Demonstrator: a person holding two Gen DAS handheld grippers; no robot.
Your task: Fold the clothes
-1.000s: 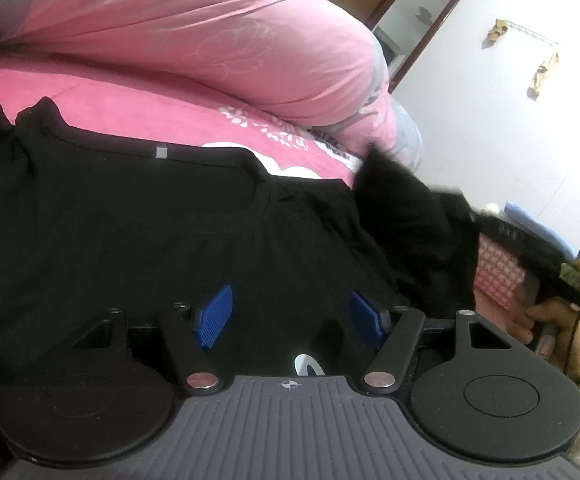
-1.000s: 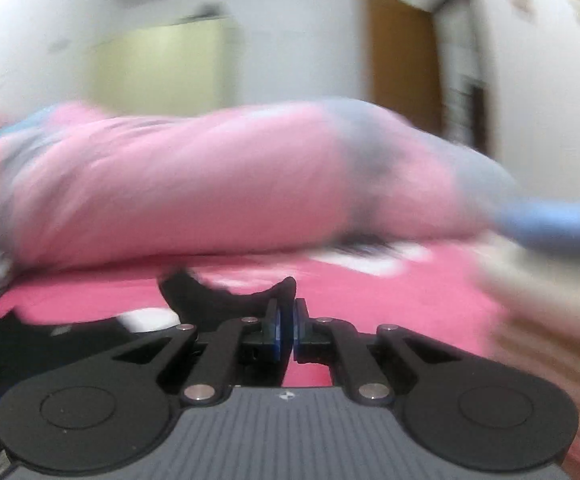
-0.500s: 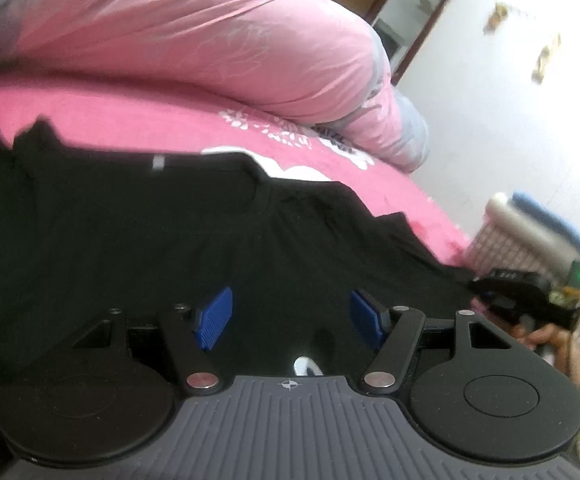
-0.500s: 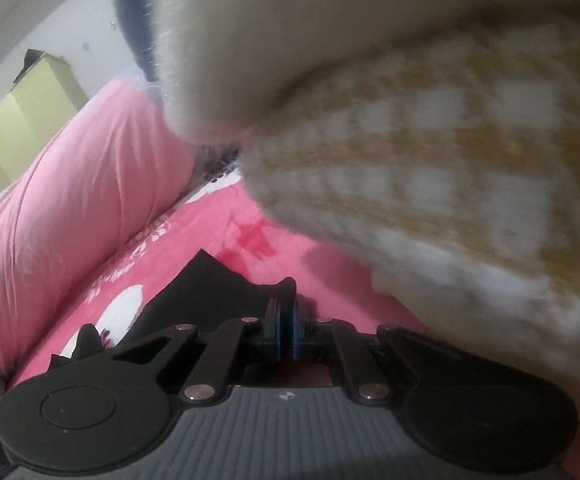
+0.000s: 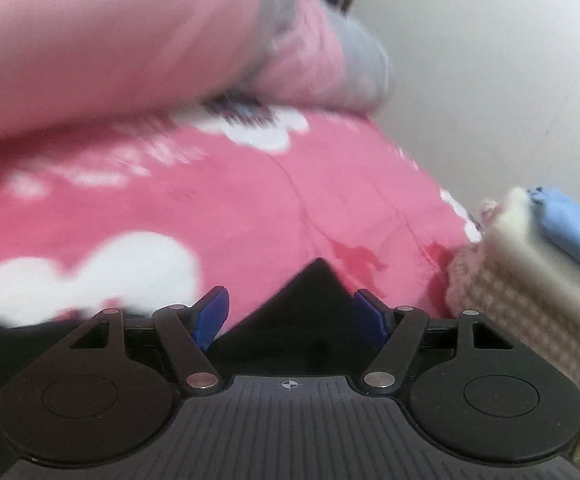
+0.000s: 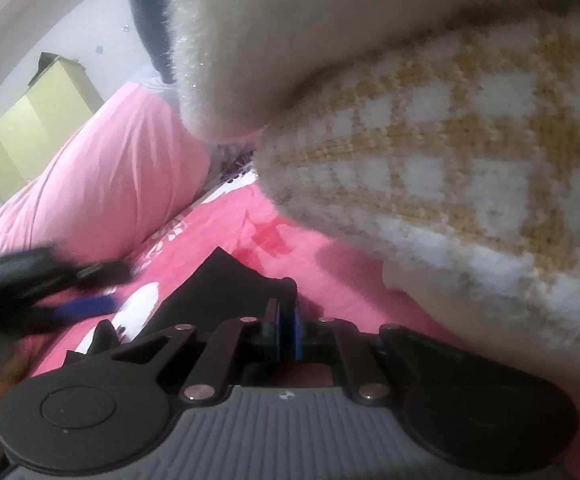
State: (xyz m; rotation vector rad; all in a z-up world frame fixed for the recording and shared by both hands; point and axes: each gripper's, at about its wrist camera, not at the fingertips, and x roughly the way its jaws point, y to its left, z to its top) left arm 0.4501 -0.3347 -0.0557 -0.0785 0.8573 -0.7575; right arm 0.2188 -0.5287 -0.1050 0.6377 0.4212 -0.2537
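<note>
One second on: keeps right gripper (image 6: 285, 320) clamped on black shirt (image 6: 225, 280) sleeve, swings left gripper (image 5: 292, 318), fingers apart, toward it; probably a sleeve fold.

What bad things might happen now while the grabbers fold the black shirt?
1. The right gripper pinches only a thin edge of the black shirt, so the cloth may slip out.
2. It sits very near the stack of folded clothes; a swing might knock that over.
3. The left gripper is open over a shirt corner and could miss it.
</note>
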